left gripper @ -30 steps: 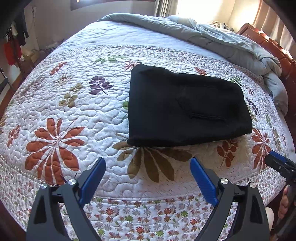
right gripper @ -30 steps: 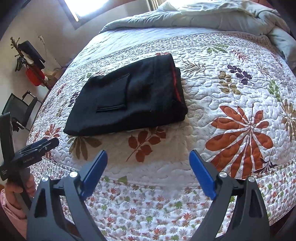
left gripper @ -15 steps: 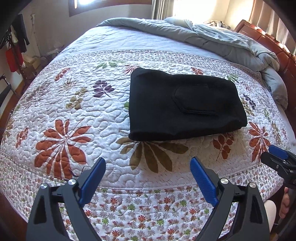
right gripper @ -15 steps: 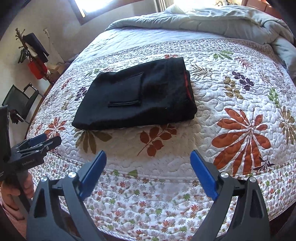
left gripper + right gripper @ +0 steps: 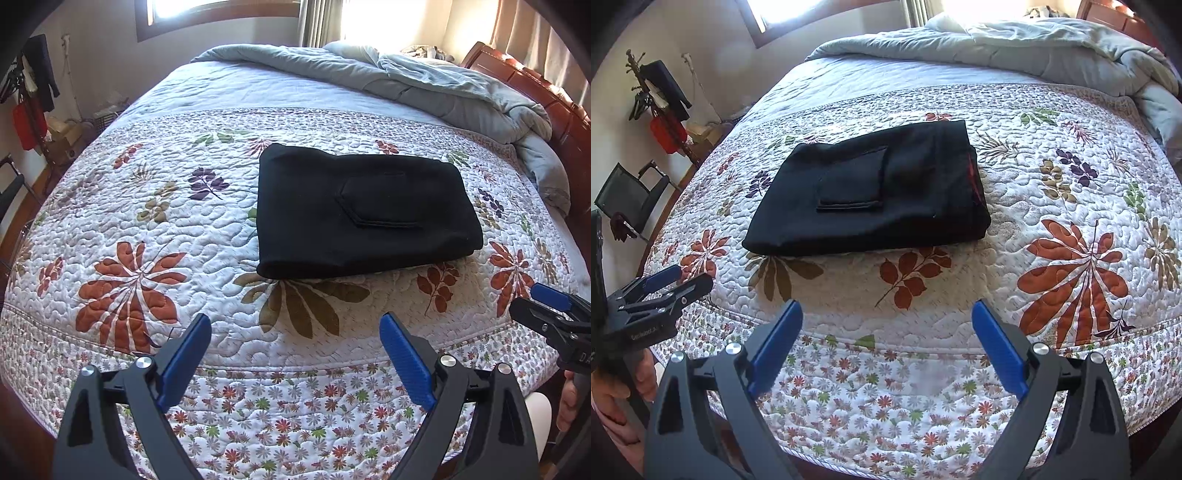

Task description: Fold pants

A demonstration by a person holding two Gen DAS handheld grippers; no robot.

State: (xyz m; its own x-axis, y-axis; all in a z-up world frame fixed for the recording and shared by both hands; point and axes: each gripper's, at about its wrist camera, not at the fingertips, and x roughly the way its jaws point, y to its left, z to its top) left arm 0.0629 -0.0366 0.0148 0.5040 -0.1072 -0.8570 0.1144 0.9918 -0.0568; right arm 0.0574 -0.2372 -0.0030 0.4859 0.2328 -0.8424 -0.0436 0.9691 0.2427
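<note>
The black pants (image 5: 362, 210) lie folded into a compact rectangle on the floral quilt, a back pocket facing up; they also show in the right wrist view (image 5: 871, 195), with a red strip along their right edge. My left gripper (image 5: 295, 328) is open and empty, held off the near edge of the bed, well short of the pants. My right gripper (image 5: 886, 317) is open and empty, also back from the bed's near edge. Each gripper shows at the side of the other's view: the right one (image 5: 554, 314), the left one (image 5: 661, 291).
The bed's quilt (image 5: 147, 229) spreads wide around the pants. A rumpled grey duvet (image 5: 424, 85) lies along the far side by the wooden headboard (image 5: 535, 81). A chair (image 5: 631, 195) and a coat rack (image 5: 661, 99) stand by the wall at left.
Both grippers have drawn back and risen from the bed; the pants look smaller and farther away. The pants have not moved. Both grippers stay open.
</note>
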